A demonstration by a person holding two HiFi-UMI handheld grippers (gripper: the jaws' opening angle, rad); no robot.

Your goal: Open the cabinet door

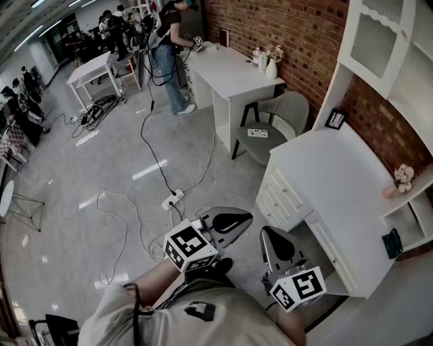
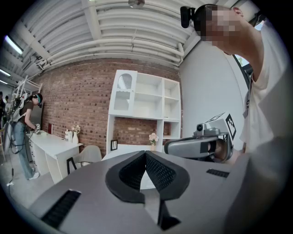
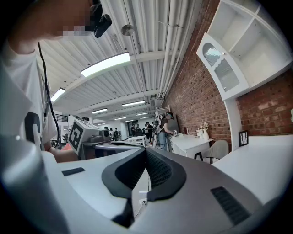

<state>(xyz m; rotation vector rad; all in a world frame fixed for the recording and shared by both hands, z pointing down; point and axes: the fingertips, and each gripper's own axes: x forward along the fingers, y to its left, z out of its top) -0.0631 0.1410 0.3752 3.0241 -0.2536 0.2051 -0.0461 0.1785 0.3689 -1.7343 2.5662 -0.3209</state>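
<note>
Standing view before any contact with the furniture. My left gripper and right gripper are held side by side in front of my body, both roughly level. In the left gripper view the two dark ribbed pads meet at their tips with nothing between them; the right gripper view shows the same, pads together and nothing in their grasp. The cabinet door, a white arched panel with a pale inset, sits in the upper left compartment of the white shelf unit that stands on the desk against the brick wall. From the left gripper view the door lies flush with the frame, so I judge it closed; its handle is too small to make out. Both grippers are well apart from the door, which lies above and beyond the desk. I judge the task not yet begun: all of it is left, namely raising a gripper to the door's free edge, opening the jaws, taking hold of the edge or handle, and swinging the door outward. The other compartments of the shelf unit are open shelves and need no action.
</note>
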